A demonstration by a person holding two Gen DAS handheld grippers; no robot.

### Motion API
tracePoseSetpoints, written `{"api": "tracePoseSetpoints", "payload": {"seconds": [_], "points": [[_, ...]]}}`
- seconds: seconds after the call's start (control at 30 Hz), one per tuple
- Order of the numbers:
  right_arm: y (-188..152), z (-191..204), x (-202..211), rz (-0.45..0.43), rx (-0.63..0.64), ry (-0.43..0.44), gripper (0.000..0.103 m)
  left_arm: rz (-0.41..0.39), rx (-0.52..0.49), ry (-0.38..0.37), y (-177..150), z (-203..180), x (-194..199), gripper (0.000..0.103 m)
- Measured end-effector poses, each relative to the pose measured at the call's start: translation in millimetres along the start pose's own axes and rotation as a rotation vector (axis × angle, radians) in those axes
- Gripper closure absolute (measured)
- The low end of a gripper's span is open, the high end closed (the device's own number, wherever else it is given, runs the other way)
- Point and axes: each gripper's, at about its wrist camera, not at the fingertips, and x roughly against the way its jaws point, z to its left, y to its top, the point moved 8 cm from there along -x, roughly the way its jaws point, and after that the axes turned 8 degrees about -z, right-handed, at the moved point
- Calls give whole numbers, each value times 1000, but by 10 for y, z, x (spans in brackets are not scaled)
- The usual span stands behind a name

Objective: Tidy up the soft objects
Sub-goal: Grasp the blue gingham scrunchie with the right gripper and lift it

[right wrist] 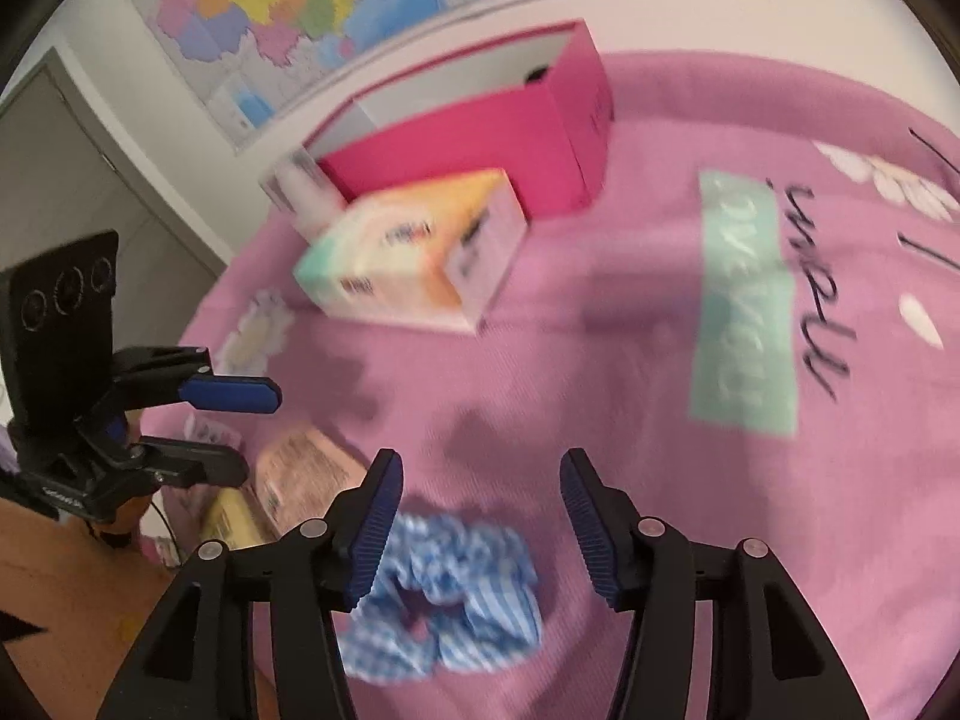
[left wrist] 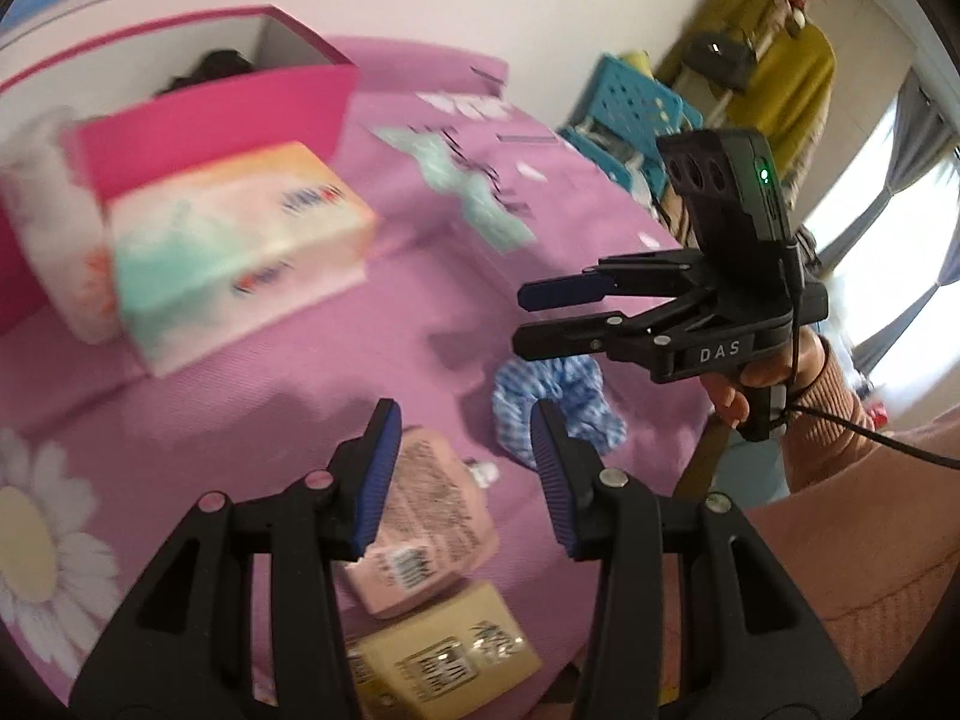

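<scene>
Blue-padded jaws of the right gripper point(right wrist: 477, 516) stand parted and empty above the blue-and-white checked scrunchie point(right wrist: 444, 594), which lies flat on the pink bedspread point(right wrist: 600, 372) just under and between them. Neither pad touches the fabric. Over the near edge of the bed, the left gripper point(left wrist: 465, 474) hangs with its jaws part-way open, also holding nothing; below it lie a pink bottle point(left wrist: 420, 534) and a cream-coloured one point(left wrist: 444, 654), side by side and touching.

Judging by this, the step in hand is the approach to the scrunchie, the one soft loose thing within reach. The next move calls for the right gripper to sink until the pads straddle a fold of the cloth, then close; being limp, it should bunch easily but may slip if caught only at an edge.

Further off sit a pastel tissue pack point(right wrist: 414, 252) and, behind it, an open pink box point(right wrist: 480, 138), a likely destination.
</scene>
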Motion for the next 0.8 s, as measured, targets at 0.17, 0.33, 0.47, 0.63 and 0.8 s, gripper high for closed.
{"api": "tracePoseSetpoints", "payload": {"seconds": [0.17, 0.33, 0.47, 0.63, 0.8], "points": [[-147, 24, 21, 25, 15, 1, 42, 31, -5, -39, -49, -96, -110, 57], [-237, 96, 15, 41, 73, 8, 47, 56, -7, -48, -69, -132, -178, 57], [-250, 132, -7, 37, 79, 23, 86, 75, -1, -63, -101, -142, -239, 57], [-144, 204, 117, -18, 85, 51, 94, 101, 9, -84, -115, -152, -305, 57], [106, 296, 281, -109, 80, 68, 95, 102, 19, -94, -69, -136, -341, 56]]}}
